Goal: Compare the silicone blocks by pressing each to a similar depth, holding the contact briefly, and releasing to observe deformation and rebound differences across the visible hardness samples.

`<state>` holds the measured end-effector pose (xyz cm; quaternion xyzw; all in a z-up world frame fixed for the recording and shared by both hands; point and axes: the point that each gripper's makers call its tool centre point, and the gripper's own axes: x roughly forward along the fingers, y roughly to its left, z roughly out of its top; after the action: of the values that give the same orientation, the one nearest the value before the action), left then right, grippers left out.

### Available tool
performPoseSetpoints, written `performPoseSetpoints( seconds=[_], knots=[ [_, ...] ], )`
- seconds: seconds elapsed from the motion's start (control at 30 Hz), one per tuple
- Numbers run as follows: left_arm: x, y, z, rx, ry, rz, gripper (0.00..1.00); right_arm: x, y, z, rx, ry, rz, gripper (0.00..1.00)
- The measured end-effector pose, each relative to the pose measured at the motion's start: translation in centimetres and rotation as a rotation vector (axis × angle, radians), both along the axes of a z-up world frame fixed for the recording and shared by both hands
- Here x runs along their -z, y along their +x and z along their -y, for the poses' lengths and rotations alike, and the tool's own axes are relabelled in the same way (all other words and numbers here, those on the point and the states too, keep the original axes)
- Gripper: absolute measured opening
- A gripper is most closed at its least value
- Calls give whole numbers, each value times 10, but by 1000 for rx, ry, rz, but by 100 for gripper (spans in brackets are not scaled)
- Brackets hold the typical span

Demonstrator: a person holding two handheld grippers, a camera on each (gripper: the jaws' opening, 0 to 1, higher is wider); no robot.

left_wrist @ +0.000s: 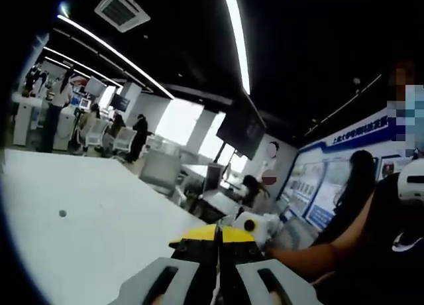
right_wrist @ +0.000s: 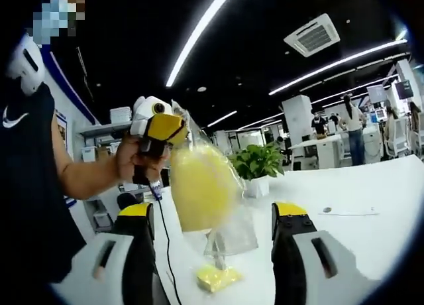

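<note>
Left hand-held gripper [left_wrist: 217, 268]: in the left gripper view its jaws are pressed together, with only a thin seam between the yellow tips. In the right gripper view it is raised at upper left [right_wrist: 173, 131], gripped by a person's hand [right_wrist: 136, 160], its yellow tip clamping the top of a clear plastic bag [right_wrist: 225, 229].
Bag contents: a large pale-yellow silicone block [right_wrist: 200, 185] hangs inside the bag, above the surface.
Small yellow block [right_wrist: 217, 277]: lies on the white surface [right_wrist: 371, 185], below the hanging bag and between the right gripper's jaws as seen in that view.
Right hand-held gripper [right_wrist: 215, 219]: jaws wide apart, nothing between them touching the pads; the bag hangs beyond them.
Potted plant [right_wrist: 257, 164]: stands on the surface behind the bag.
Far right: people and white desks in the background.
</note>
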<state>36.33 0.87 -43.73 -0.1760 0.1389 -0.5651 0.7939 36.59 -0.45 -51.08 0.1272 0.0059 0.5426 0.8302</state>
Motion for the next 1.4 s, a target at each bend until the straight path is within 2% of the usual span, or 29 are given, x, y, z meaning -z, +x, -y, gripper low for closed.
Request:
performPoseSetpoints(
  seconds=[0.13,0.4,0.67,1.1,1.4],
  knots=[
    [-1,-3,-1,1,0,0,0,-6,-3,-5,-24,-11,23,55],
    [-2,-5,-4,-5,-4,-1,0,-5,-7,-14,-62,-20,25,45],
    [1,-3,-11,-19,-8,-12,0,-5,-10,-19,-87,-30,23,30],
    [0,-4,-13,-20,-1,-2,0,-4,-13,-21,-101,-57,24,27],
    [14,-6,-22,-39,58,24,0,10,-19,-29,-141,-120,-42,21]
  ],
)
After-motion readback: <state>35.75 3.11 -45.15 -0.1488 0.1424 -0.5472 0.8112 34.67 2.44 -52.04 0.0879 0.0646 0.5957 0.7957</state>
